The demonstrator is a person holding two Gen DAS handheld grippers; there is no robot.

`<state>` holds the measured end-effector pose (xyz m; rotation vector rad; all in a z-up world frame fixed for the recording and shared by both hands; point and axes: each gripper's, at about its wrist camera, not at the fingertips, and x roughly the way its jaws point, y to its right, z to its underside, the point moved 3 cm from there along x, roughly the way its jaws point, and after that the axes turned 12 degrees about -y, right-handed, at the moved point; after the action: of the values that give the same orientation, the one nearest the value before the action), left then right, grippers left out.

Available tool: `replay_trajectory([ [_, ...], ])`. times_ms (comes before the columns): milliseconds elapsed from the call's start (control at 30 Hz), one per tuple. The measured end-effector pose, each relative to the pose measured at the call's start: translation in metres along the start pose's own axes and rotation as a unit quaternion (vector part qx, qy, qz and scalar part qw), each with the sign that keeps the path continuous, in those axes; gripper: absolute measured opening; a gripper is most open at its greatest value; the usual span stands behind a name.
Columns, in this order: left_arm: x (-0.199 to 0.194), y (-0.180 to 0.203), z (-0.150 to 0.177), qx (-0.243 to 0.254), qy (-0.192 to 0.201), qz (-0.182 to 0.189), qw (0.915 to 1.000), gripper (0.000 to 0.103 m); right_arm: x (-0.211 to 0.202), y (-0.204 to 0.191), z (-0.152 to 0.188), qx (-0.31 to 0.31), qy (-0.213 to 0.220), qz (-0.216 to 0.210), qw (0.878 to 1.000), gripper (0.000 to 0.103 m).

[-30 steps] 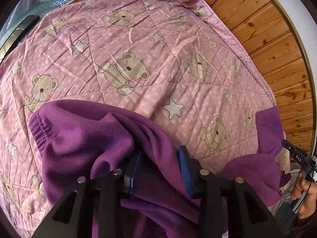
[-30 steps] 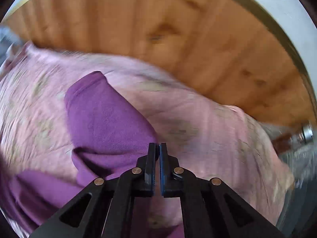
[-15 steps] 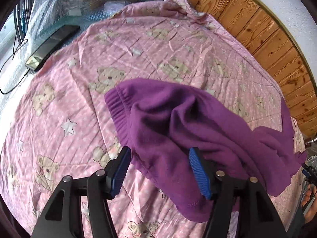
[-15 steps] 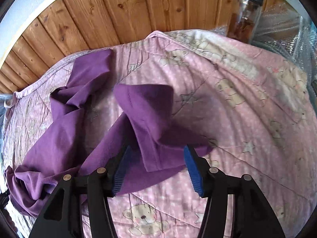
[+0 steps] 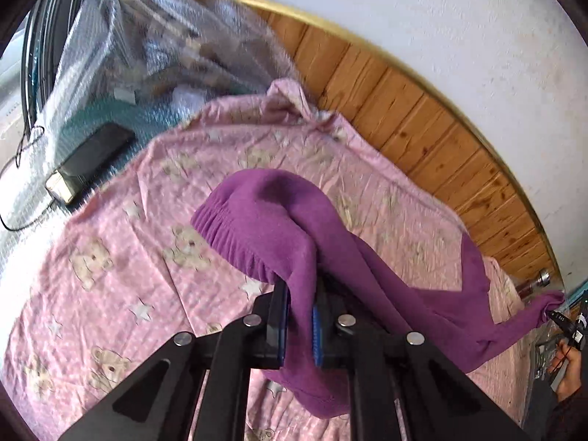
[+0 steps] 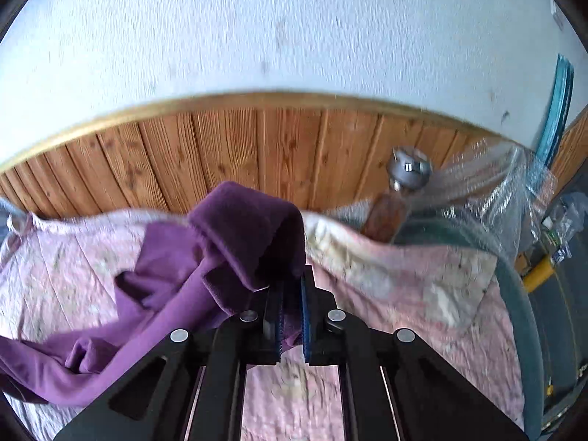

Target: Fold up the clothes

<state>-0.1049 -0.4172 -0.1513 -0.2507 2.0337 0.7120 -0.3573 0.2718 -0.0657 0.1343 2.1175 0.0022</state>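
A purple fleece garment (image 5: 264, 213) with a gathered elastic band hangs lifted above the pink teddy-bear quilt (image 5: 121, 257). My left gripper (image 5: 299, 294) is shut on it just behind the band. From there the cloth stretches right to its far end, where the right gripper (image 5: 562, 321) holds it. In the right wrist view my right gripper (image 6: 292, 294) is shut on a folded hem of the garment (image 6: 242, 220), which drapes over the fingertips and trails down to the left onto the quilt (image 6: 404, 275).
A dark phone (image 5: 92, 154) lies by the quilt's far left edge, with bubble wrap (image 5: 147, 44) behind it. A jar with a metal lid (image 6: 404, 176) stands at the wood-panelled wall (image 6: 257, 147). A person's hand (image 5: 567, 364) shows at the lower right.
Half a second ago both grippers stood open over the garment. Both have now shut on it and raised it off the quilt, and the views have tilted up toward the wall.
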Motion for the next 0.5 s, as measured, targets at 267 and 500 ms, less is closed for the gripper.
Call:
replay_trajectory([
  [267, 0.036, -0.054, -0.075, -0.093, -0.034, -0.038, 0.9943, 0.014, 0.116, -0.082, -0.068, 0.035, -0.092, -0.074, 0.992, 0.026],
  [500, 0.058, -0.063, -0.024, -0.046, -0.056, -0.087, 0.9936, 0.038, 0.168, -0.114, 0.034, 0.021, -0.172, -0.121, 0.977, 0.045],
])
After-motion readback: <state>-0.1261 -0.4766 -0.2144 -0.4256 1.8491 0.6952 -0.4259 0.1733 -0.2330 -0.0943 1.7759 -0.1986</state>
